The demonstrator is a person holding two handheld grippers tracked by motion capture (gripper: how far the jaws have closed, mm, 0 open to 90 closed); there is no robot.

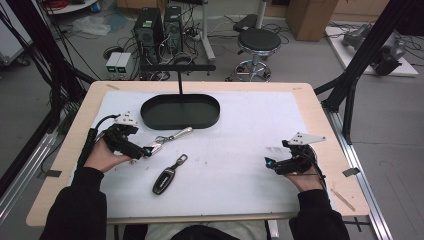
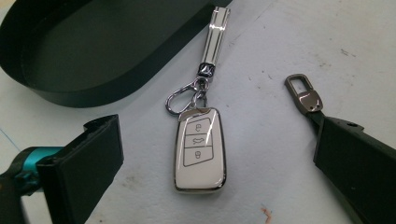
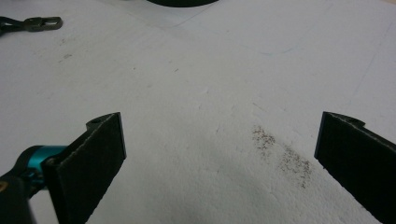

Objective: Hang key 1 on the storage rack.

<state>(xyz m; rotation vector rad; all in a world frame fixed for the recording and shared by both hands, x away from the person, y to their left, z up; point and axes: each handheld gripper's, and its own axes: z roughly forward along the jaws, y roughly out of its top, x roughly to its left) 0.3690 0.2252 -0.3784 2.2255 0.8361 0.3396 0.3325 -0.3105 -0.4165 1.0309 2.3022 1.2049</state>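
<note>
The left gripper (image 2: 217,154) hangs low over the white foam sheet (image 1: 250,150) on the wooden bench (image 1: 320,107), its jaws spread wide with nothing between them but the white, chrome-edged car key fob (image 2: 200,150) lying flat below; the fob straddles the gap, touching neither jaw; its silver ring and flat metal strap (image 2: 215,32) run away from the gripper toward the black oval metal tray (image 2: 88,51), which sits just beyond on the far side of the sheet. A second, dark key fob with a grey clip (image 1: 168,176) lies near, just beside the right-hand jaw in the left gripper view; it is apart from the white one.

The right gripper (image 1: 272,162) rests well apart on the other side of the sheet, jaws likewise wide and empty.

The step in hand looks to be the approach to a pick of the white fob; next, probably, the jaws must drop to the sheet and close across the fob's narrow sides, clear of the dark clip; the tray seems the likely destination.
</note>
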